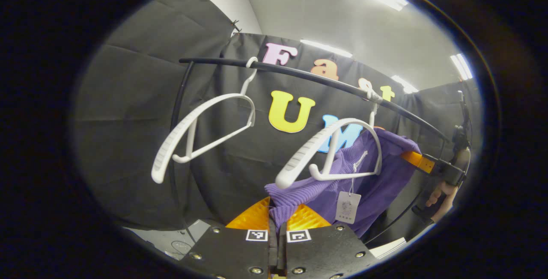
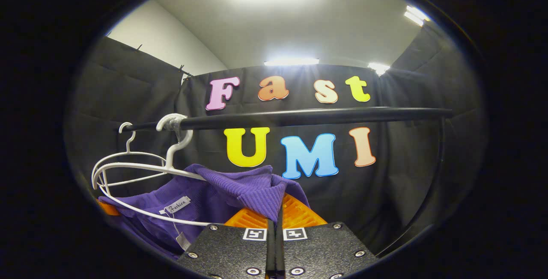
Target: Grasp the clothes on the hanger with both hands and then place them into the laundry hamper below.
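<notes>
Garment: a purple knit sweater [image 1: 368,176] hangs partly on the white hanger [image 1: 329,150], drawn off toward each gripper; in the right gripper view the same sweater [image 2: 222,197] drapes from hanger [image 2: 141,172] down to the fingers.
Long axis: the cloth stretches between the two grippers, roughly along the black rail [image 1: 308,78], from 6 o'clock up to 3 o'clock in the left gripper view.
Left gripper [image 1: 277,223]: clenched on a bunched fold of the sweater, which rises from the fingers toward 12 to 1 o'clock.
Right gripper [image 2: 274,217]: clenched on a ribbed edge of the sweater, the rest of the cloth trailing to 9 o'clock; it is also seen at 3 o'clock in the left gripper view, with the holding hand [image 1: 441,193] below it.
Tags: a paper tag [image 1: 347,207] dangles from the neck; a sewn label [image 2: 175,205] lies at the collar.
Neighbour: an empty white hanger [image 1: 201,133] sits on the rail at 10 o'clock.
Hamper: hidden; judged to lie beneath both grippers.
Coming move: judged to be freeing the collar from the hanger, then lowering together.
</notes>
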